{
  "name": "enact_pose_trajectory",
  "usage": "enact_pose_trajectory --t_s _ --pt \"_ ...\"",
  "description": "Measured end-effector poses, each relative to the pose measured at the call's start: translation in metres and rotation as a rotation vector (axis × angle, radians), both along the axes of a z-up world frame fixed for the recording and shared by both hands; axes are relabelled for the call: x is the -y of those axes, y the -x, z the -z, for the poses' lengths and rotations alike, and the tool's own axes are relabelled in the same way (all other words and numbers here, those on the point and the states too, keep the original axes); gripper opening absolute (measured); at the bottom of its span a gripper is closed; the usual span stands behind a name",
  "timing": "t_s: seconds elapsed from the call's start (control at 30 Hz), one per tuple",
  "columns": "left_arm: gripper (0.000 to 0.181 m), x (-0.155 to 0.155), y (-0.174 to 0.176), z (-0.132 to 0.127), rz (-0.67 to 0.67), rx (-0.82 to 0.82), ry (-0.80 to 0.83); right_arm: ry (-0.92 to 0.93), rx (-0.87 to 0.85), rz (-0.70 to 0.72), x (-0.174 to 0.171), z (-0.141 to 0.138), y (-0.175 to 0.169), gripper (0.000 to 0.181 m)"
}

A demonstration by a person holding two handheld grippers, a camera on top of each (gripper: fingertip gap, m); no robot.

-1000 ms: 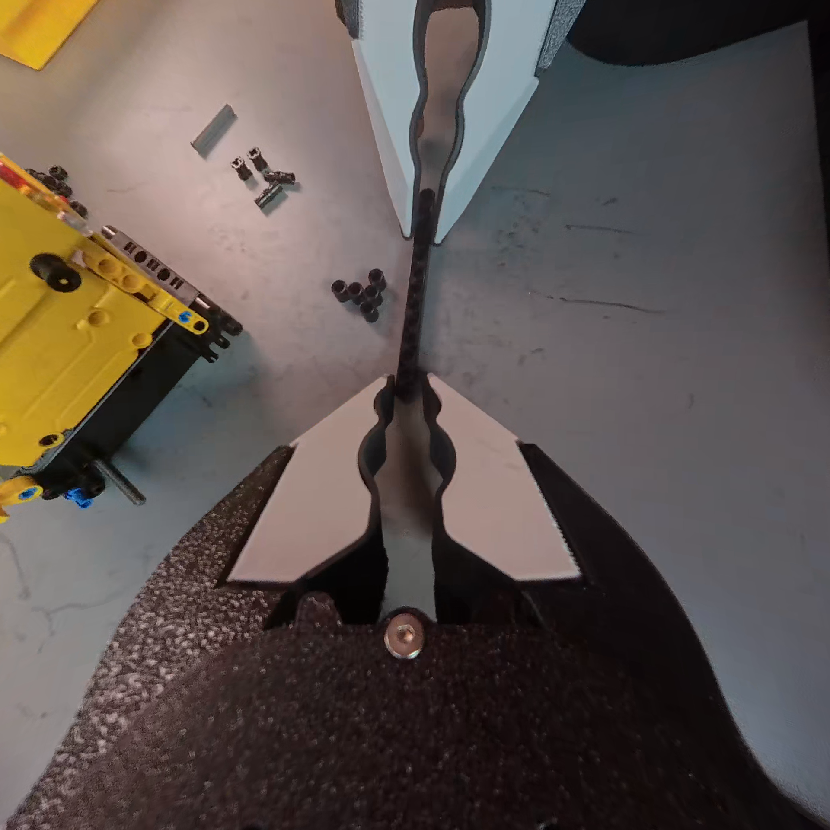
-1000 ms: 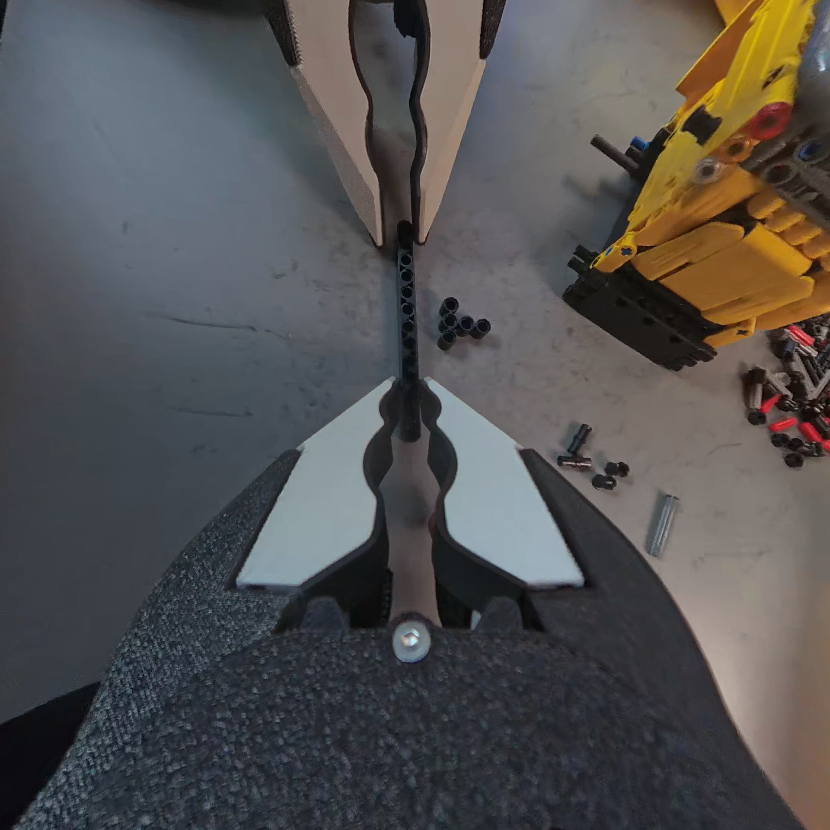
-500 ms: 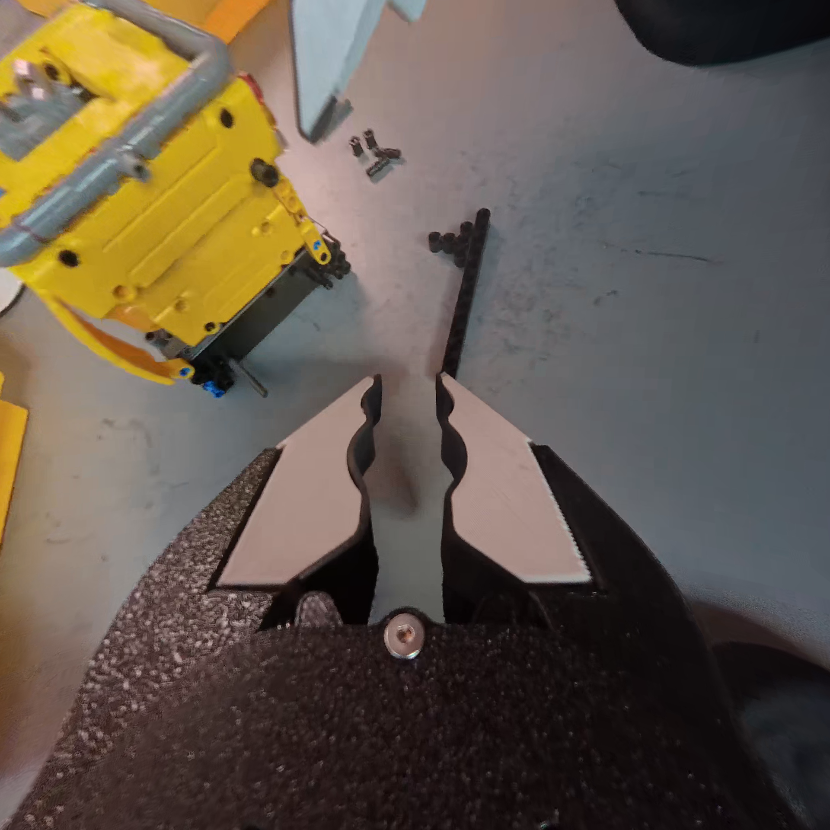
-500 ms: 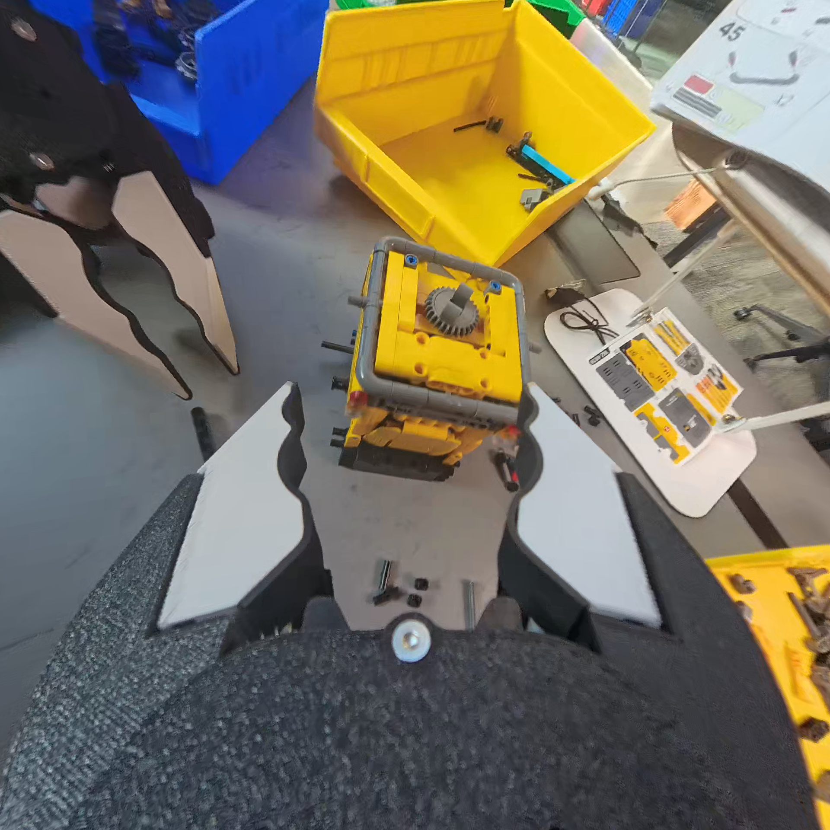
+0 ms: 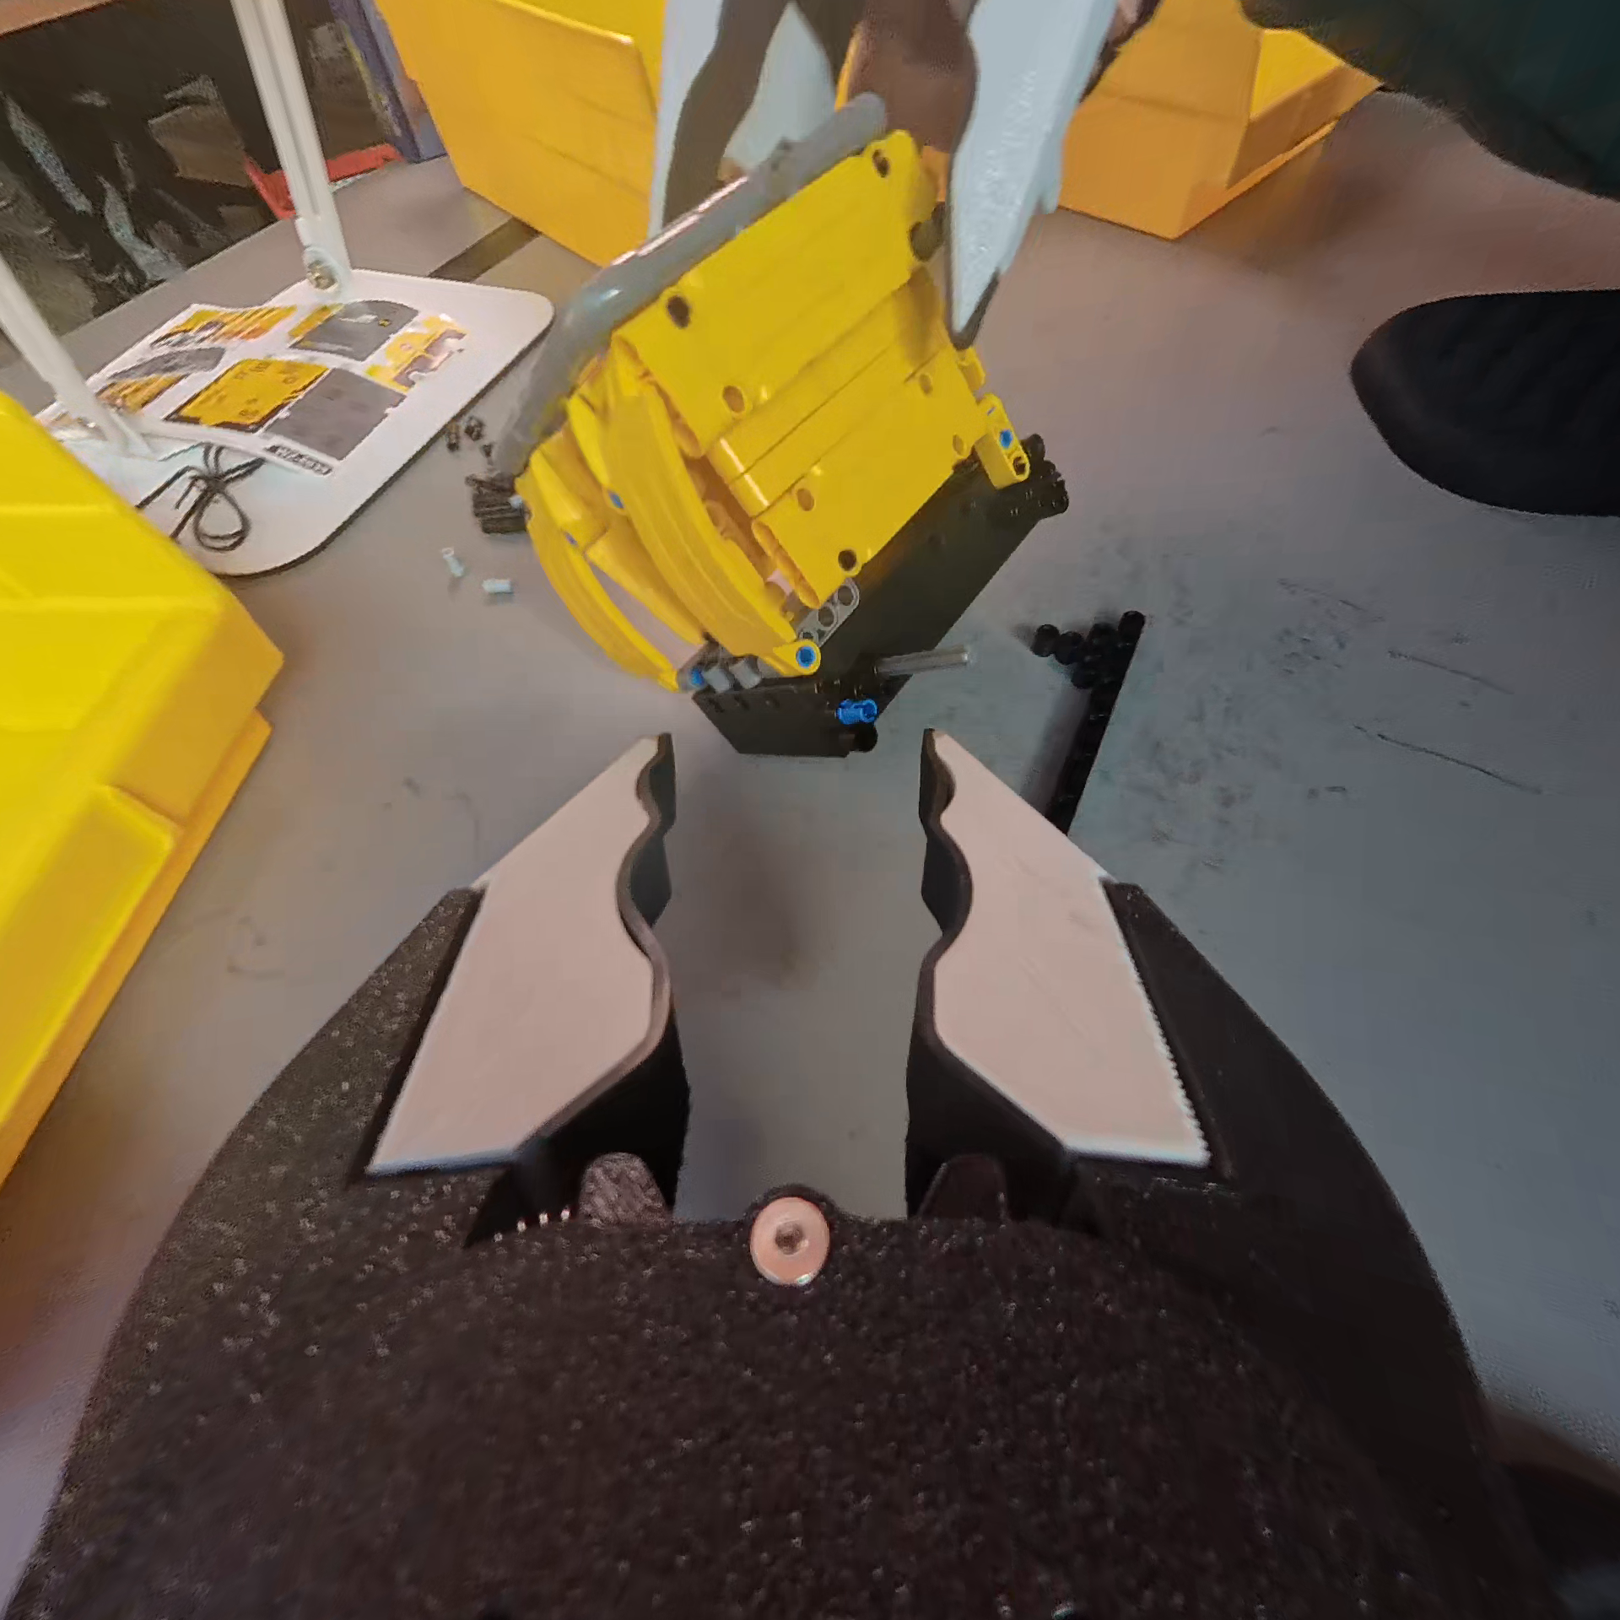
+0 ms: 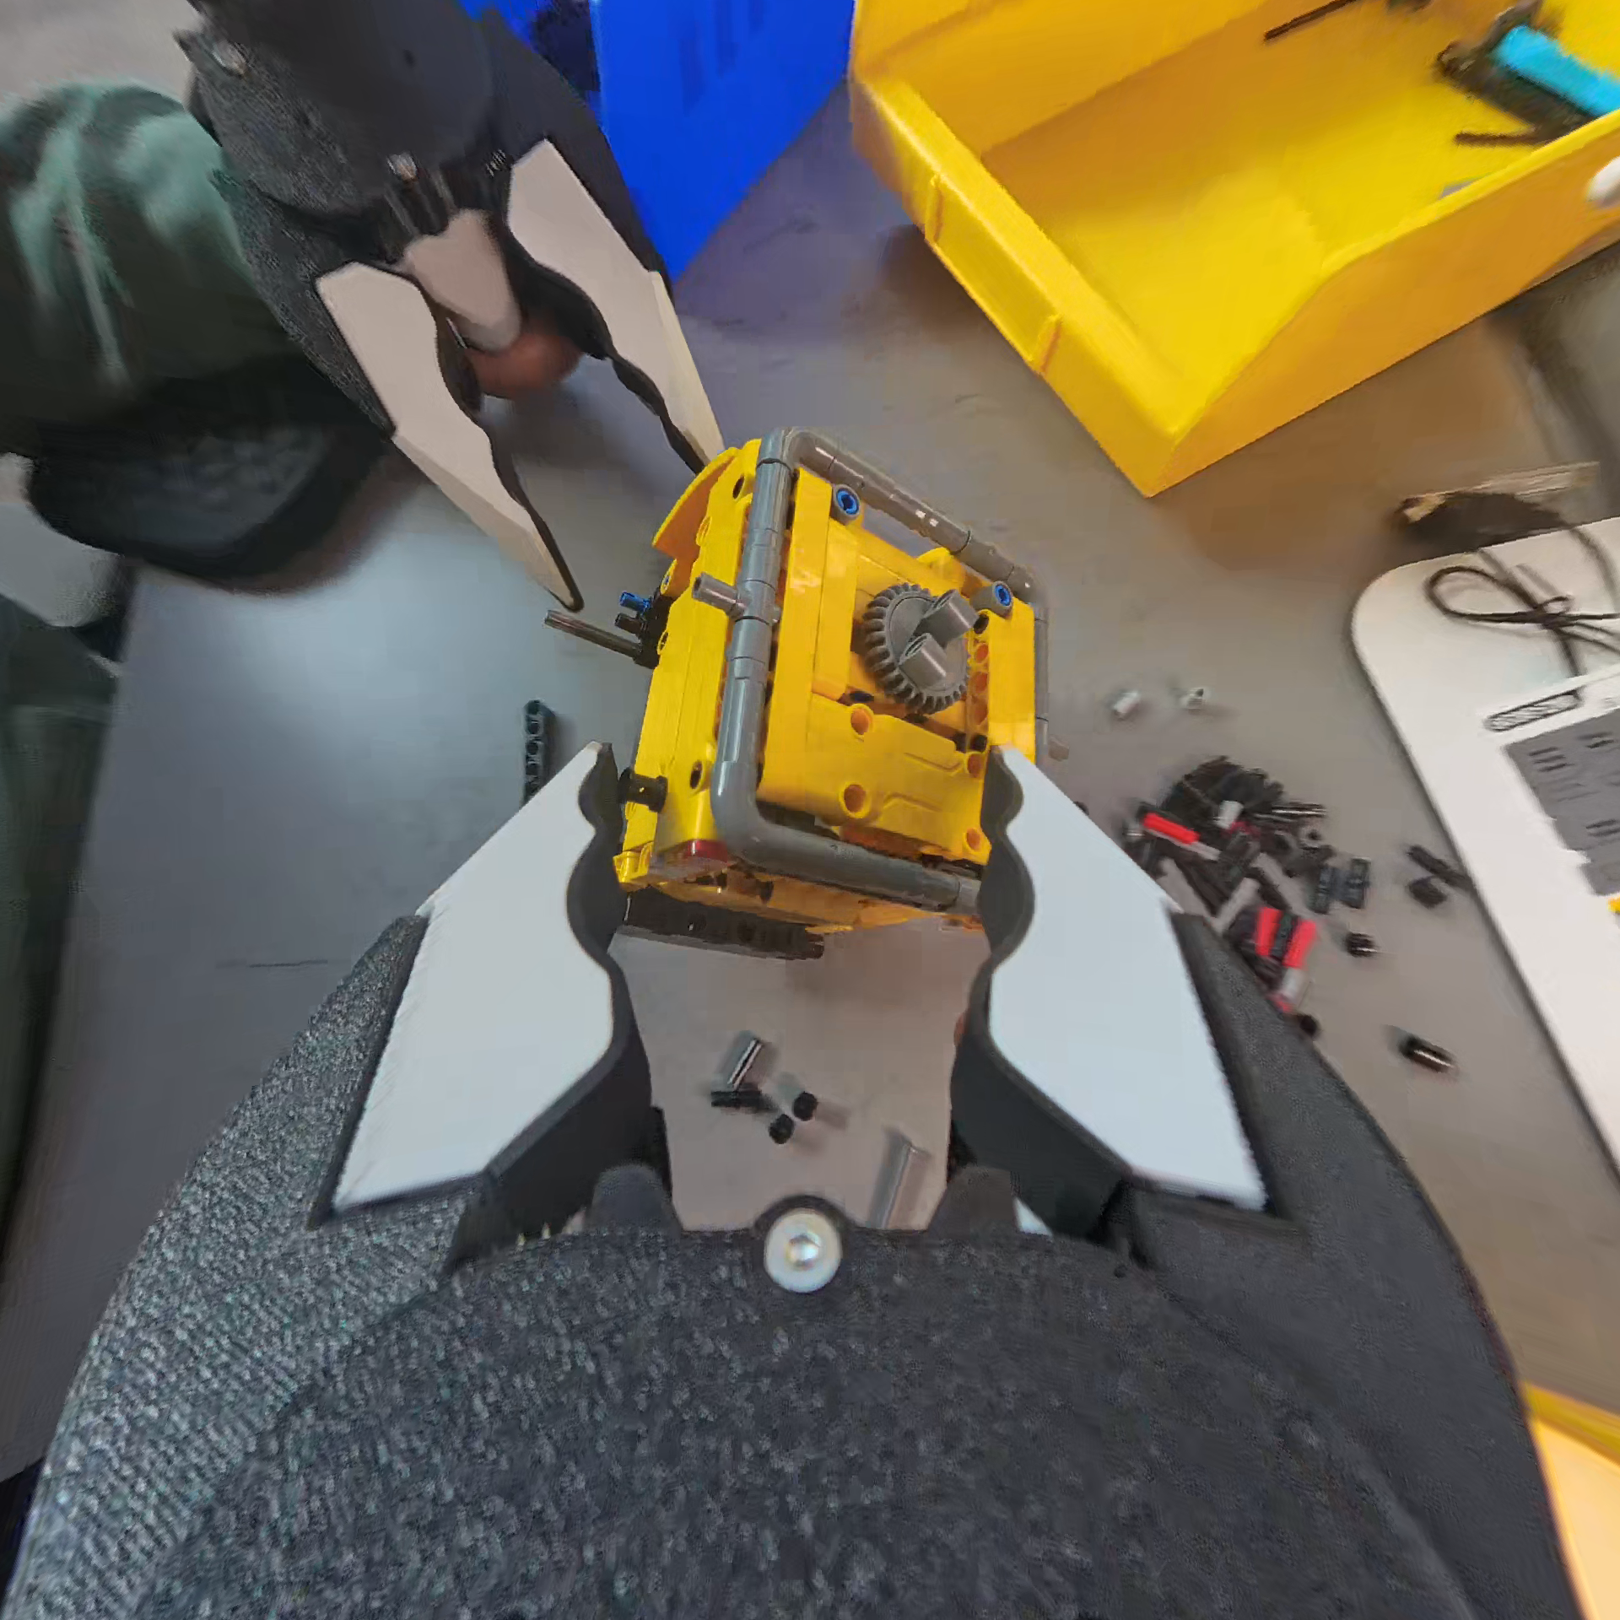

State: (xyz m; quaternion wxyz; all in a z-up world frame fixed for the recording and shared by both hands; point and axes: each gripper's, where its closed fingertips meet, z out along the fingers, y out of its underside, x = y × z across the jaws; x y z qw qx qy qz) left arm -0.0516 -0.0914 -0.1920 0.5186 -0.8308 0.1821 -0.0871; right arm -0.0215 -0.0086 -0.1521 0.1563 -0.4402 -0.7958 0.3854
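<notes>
A yellow brick model (image 6: 833, 701) with a grey pipe frame, a grey gear on top and a black base stands tilted on the grey table. My right gripper (image 6: 802, 763) is shut on it, one finger on each side. In the left wrist view the model (image 5: 789, 438) leans with the right gripper (image 5: 815, 263) clamped on its upper part. My left gripper (image 5: 798, 745) is open and empty, just short of the model's black base. It also shows in the right wrist view (image 6: 635, 526). A long black beam (image 5: 1096, 719) lies on the table to its right, next to small black connectors (image 5: 1069, 649).
Yellow bins stand at the back (image 6: 1140, 289) and at the left (image 5: 88, 701), with a blue bin (image 6: 701, 105) behind. A white board with an instruction sheet (image 5: 289, 386) lies nearby. Loose black and red pieces (image 6: 1245, 859) and small pins (image 6: 763, 1096) are scattered. A green sleeve (image 6: 105, 245) is at the left.
Both grippers let go of the black beam, which now lies on the table. The right gripper opened, moved to the yellow model and closed on it, tilting it. The left gripper opened wider.
</notes>
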Motion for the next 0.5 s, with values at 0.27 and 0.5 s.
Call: enact_pose_trajectory --t_s 0.27,0.5 --pt "0.055 -0.002 -0.027 0.005 0.086 -0.066 -0.007 0.494 0.283 -0.110 0.014 0.015 0.009 0.084" --pt "0.041 0.002 -0.031 0.002 0.075 -0.028 -0.005 0.479 0.246 -0.005 -0.008 0.028 0.013 0.086"
